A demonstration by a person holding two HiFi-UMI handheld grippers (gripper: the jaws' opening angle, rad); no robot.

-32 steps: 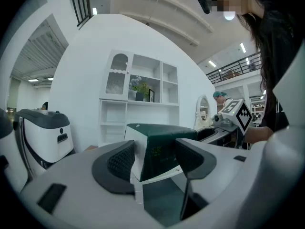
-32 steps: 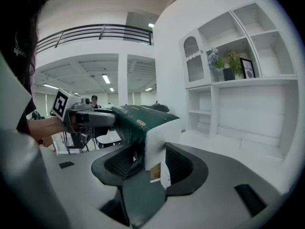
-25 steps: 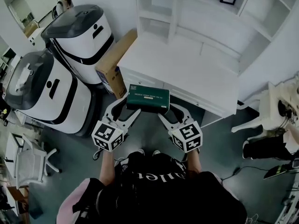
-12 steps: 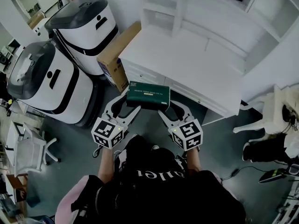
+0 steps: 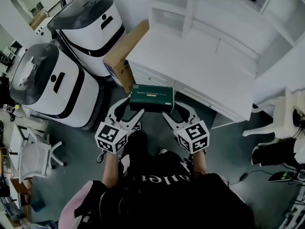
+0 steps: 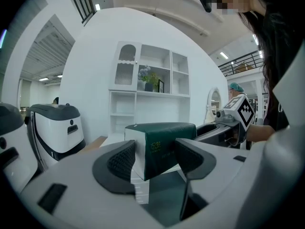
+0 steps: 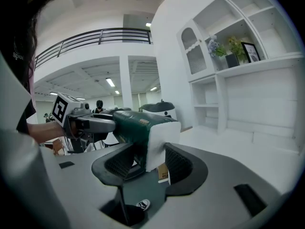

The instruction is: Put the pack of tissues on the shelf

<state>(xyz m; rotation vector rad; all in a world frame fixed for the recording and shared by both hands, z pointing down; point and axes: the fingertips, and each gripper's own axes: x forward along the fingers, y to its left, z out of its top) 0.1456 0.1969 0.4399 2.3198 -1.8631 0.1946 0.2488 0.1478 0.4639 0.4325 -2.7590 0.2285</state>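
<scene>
The dark green pack of tissues (image 5: 151,98) hangs level in front of me, over the floor just short of the white desk (image 5: 190,66). My left gripper (image 5: 127,107) is shut on its left end and my right gripper (image 5: 175,109) on its right end. In the left gripper view the pack (image 6: 159,144) sits pinched between the ribbed pads of the left gripper (image 6: 155,159). The right gripper view shows its white end (image 7: 159,137) clamped in the right gripper (image 7: 147,163). The white shelf unit (image 5: 190,4) rises behind the desk, and I also see the shelf unit (image 6: 152,94) ahead.
Two white and grey machines (image 5: 47,87) (image 5: 90,27) stand at the left. A cardboard box (image 5: 125,56) leans between them and the desk. A white chair (image 5: 33,156) is at the far left, another white chair (image 5: 281,113) at the right. A plant and picture frame (image 7: 238,51) occupy one shelf.
Both grippers keep their hold on the pack. The view has shifted slightly, so the desk and shelf sit a little more to the right and nearer.
</scene>
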